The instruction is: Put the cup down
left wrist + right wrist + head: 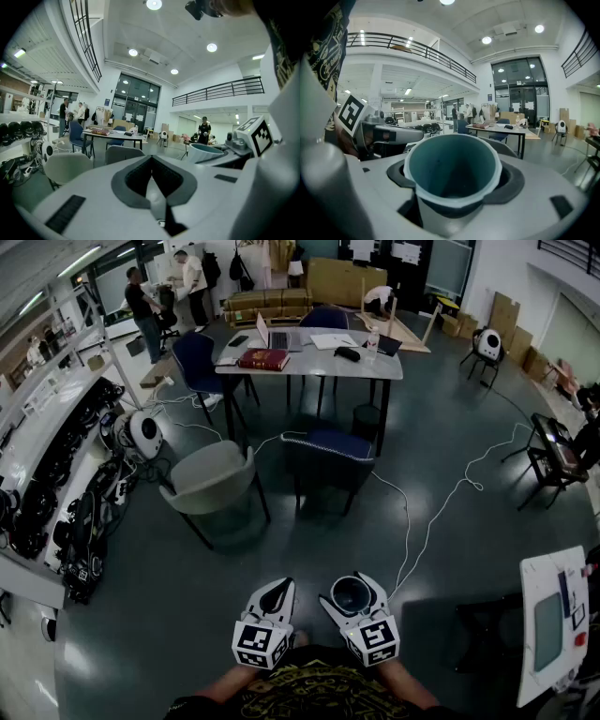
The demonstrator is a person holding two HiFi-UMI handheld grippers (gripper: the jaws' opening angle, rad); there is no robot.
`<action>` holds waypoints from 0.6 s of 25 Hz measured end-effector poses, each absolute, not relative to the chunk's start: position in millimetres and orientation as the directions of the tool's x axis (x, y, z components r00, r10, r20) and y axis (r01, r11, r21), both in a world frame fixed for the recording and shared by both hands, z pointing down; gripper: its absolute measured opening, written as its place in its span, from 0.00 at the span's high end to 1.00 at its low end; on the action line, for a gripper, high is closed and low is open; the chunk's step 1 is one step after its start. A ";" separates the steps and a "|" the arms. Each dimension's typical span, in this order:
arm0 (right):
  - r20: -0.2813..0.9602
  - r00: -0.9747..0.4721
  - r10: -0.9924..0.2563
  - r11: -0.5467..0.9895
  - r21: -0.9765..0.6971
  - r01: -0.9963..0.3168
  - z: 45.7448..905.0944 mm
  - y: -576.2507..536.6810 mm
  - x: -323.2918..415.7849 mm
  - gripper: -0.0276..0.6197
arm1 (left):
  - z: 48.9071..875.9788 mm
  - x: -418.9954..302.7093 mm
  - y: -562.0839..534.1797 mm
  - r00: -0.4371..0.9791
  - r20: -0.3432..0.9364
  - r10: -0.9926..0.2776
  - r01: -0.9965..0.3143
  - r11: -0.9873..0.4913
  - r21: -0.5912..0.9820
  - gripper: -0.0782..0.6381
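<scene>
Left tongs (151, 159) closed, tips touching, nothing between. Teal-lined white cup (206, 152) near, right of tongs. Pale grey chair (65, 166) beyond tongs, leftward; long grey counter (115, 134) farther.

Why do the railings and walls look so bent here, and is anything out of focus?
Head view: the wide lens bulges the room, and the corners go black. Left gripper view: the railing bows; the left gripper up close looks slightly soft. Right gripper view: the cup is fairly sharp, and the ceiling lights burn white.
</scene>
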State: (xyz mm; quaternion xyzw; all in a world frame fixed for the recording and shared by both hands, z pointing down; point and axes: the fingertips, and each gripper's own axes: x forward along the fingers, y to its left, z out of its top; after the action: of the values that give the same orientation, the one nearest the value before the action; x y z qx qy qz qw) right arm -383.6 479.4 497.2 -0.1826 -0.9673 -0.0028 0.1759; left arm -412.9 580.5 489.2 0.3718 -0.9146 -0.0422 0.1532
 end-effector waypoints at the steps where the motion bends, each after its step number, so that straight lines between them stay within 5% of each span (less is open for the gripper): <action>1: 0.330 -0.876 0.352 0.933 -0.051 0.356 493.9 478.1 -388.6 0.36 | 487.7 -417.4 579.8 -0.681 0.242 -0.691 -0.666 0.722 0.187 0.88; 15: 0.302 -0.912 0.278 0.961 -0.087 0.264 497.1 449.9 -387.7 0.36 | 486.5 -426.0 558.4 -0.636 0.236 -0.735 -0.714 0.676 0.182 0.88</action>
State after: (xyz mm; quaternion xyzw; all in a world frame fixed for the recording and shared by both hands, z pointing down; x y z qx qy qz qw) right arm -387.7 449.9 497.1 -0.1387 -0.9775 0.0219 0.1575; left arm -426.0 558.4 486.5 0.4007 -0.9037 -0.0358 0.1464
